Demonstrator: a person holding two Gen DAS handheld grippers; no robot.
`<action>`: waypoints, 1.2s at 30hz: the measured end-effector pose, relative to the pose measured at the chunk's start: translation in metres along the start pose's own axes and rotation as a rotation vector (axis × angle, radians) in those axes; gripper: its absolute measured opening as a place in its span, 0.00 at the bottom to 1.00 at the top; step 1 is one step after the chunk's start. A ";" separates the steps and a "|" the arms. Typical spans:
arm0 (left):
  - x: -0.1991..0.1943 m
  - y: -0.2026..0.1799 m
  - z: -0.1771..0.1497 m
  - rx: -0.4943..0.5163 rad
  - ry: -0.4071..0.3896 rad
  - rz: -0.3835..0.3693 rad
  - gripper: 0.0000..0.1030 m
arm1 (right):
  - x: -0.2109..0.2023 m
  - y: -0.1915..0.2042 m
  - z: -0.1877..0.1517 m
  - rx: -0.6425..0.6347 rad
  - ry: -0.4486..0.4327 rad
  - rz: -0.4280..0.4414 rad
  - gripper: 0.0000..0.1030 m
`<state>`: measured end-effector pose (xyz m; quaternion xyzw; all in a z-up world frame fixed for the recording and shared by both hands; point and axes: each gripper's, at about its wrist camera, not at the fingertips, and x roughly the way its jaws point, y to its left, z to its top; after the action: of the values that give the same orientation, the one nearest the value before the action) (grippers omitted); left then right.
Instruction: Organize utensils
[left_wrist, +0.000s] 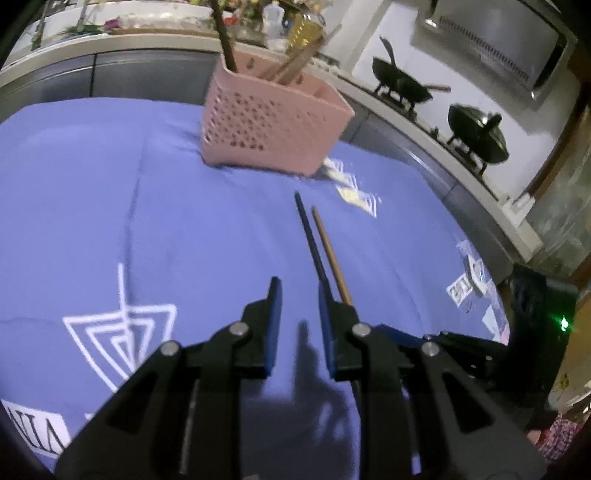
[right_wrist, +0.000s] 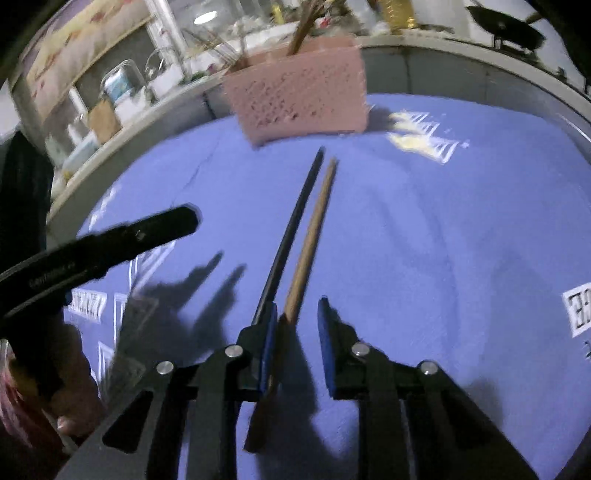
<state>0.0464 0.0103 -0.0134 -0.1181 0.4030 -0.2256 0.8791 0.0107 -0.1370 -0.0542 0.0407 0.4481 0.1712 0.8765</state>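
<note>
A black chopstick (left_wrist: 309, 236) and a brown chopstick (left_wrist: 330, 253) lie side by side on the blue cloth (left_wrist: 184, 221), pointing at a pink perforated basket (left_wrist: 269, 125) that holds several utensils. My left gripper (left_wrist: 299, 295) is open and empty, just left of the chopsticks' near ends. In the right wrist view the black chopstick (right_wrist: 291, 229) and brown chopstick (right_wrist: 312, 232) run toward the basket (right_wrist: 299, 92). My right gripper (right_wrist: 297, 310) is open, with the brown chopstick's near end between its fingers. The left gripper (right_wrist: 110, 243) shows at left.
A grey counter edge (left_wrist: 424, 122) curves behind the table, with two black woks (left_wrist: 402, 85) on a stove. Jars and bottles (right_wrist: 118, 85) crowd the counter at left. White printed patterns (left_wrist: 122, 332) mark the cloth.
</note>
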 end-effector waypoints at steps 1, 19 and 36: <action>0.002 -0.003 -0.001 0.006 0.009 0.003 0.18 | 0.000 0.003 -0.001 -0.020 -0.003 -0.015 0.22; 0.061 -0.058 0.001 0.200 0.118 0.219 0.40 | -0.018 -0.050 -0.007 0.033 -0.066 -0.159 0.22; 0.033 -0.016 -0.002 0.190 0.070 0.387 0.21 | -0.023 -0.056 -0.010 0.113 -0.087 -0.112 0.23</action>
<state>0.0592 -0.0201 -0.0303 0.0528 0.4254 -0.0933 0.8986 0.0052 -0.1984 -0.0550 0.0725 0.4200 0.0943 0.8997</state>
